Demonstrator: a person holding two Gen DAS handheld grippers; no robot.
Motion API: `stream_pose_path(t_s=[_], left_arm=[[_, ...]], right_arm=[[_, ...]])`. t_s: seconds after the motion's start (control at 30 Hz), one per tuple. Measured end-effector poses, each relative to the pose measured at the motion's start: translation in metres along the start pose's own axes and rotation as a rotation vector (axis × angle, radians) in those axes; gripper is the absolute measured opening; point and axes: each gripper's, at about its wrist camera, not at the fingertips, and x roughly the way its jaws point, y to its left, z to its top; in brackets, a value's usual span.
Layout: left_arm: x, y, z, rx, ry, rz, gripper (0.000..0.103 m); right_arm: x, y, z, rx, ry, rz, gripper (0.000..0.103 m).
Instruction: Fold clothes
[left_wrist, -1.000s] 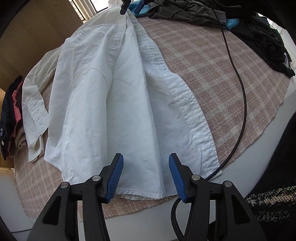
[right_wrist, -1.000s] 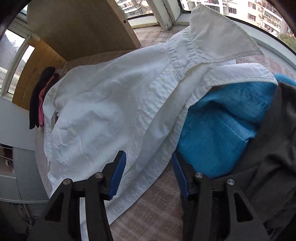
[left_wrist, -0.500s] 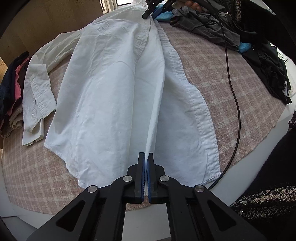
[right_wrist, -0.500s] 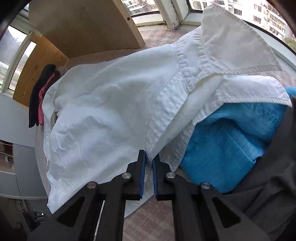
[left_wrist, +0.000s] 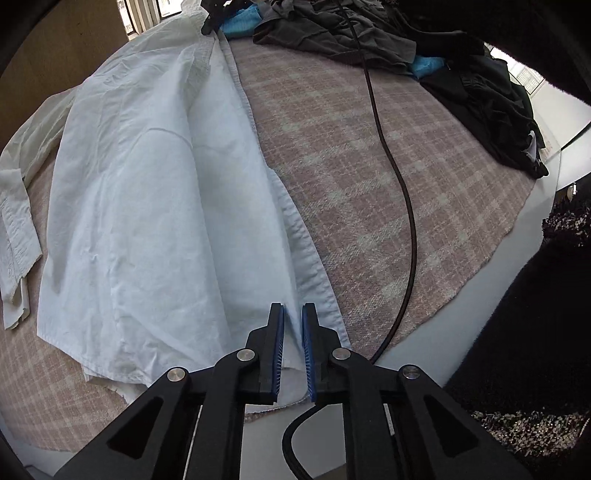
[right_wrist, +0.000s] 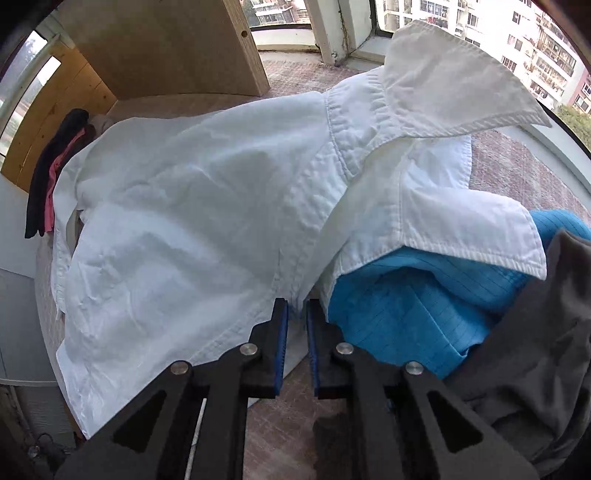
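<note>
A: White dress shirt lies lengthwise on the plaid-clothed surface, wrinkled, one front panel pulled up into a ridge.

B: Left gripper at the hem, jaws narrow & easing apart, fabric fold between the blue pads but not squeezed.

A: Right gripper near the collar, same: jaws opening, placket edge in the gap. Collar sticks up, w/ a blue garment beneath.

B: Sleeve trails off left.
</note>
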Motion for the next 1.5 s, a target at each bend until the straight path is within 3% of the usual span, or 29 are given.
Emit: stream_pose_path(t_s=[0.03, 0.1, 0.17, 0.2, 0.33, 0.47, 0.6, 0.87, 0.93, 1.0, 1.07, 1.1, 1.2, 1.27, 1.37, 1.5], left_arm=[[0.002, 0.0, -0.005, -0.008, 0.021, 0.0, 0.011], [-0.025, 0.008, -0.018, -0.049, -0.026, -0.018, 0.017], [-0.053, 0.027, -0.037, -0.135, -0.068, -0.009, 0.043], [-0.067, 0.04, -0.048, -0.184, -0.09, 0.003, 0.046], [-0.072, 0.095, -0.08, -0.317, -0.079, 0.141, 0.044], [-0.048, 0.124, -0.08, -0.309, -0.089, 0.126, 0.044], [-0.031, 0.133, -0.069, -0.217, -0.094, 0.093, 0.044], [-0.026, 0.191, -0.053, -0.312, -0.192, -0.154, 0.045], [-0.02, 0.188, -0.044, -0.277, -0.19, -0.17, 0.044], [-0.017, 0.183, -0.037, -0.234, -0.191, -0.179, 0.039], [-0.016, 0.177, -0.033, -0.196, -0.191, -0.189, 0.021], [-0.018, 0.178, -0.031, -0.191, -0.196, -0.187, 0.015], [-0.028, 0.188, -0.032, -0.206, -0.22, -0.162, 0.014], [-0.03, 0.2, -0.037, -0.24, -0.215, -0.063, 0.014], [-0.039, 0.204, -0.048, -0.245, -0.206, -0.011, 0.014], [-0.058, 0.161, -0.053, -0.161, -0.238, -0.002, 0.039]], right_arm=[[-0.008, -0.002, -0.004, 0.007, -0.017, 0.008, 0.017], [-0.031, -0.005, -0.018, 0.028, -0.075, -0.028, 0.03], [-0.052, 0.002, -0.037, 0.015, -0.118, -0.05, 0.032], [-0.06, 0.008, -0.049, 0.005, -0.126, -0.043, 0.032], [-0.07, 0.052, -0.103, -0.013, -0.06, 0.104, 0.035], [-0.058, 0.117, -0.164, -0.032, 0.057, 0.242, 0.037], [-0.058, 0.163, -0.194, -0.069, 0.068, 0.309, 0.037], [-0.057, 0.182, -0.178, 0.009, 0.029, 0.236, 0.041], [-0.051, 0.178, -0.167, 0.048, 0.015, 0.228, 0.042], [-0.042, 0.174, -0.154, 0.089, 0.008, 0.24, 0.042], [-0.03, 0.168, -0.14, 0.116, 0.013, 0.242, 0.043], [-0.025, 0.165, -0.134, 0.129, 0.011, 0.227, 0.043], [-0.018, 0.156, -0.118, 0.16, -0.006, 0.221, 0.043], [-0.022, 0.152, -0.11, 0.16, -0.021, 0.24, 0.043], [-0.026, 0.143, -0.097, 0.15, -0.034, 0.212, 0.043], [-0.021, 0.124, -0.082, 0.162, -0.018, 0.184, 0.043]])
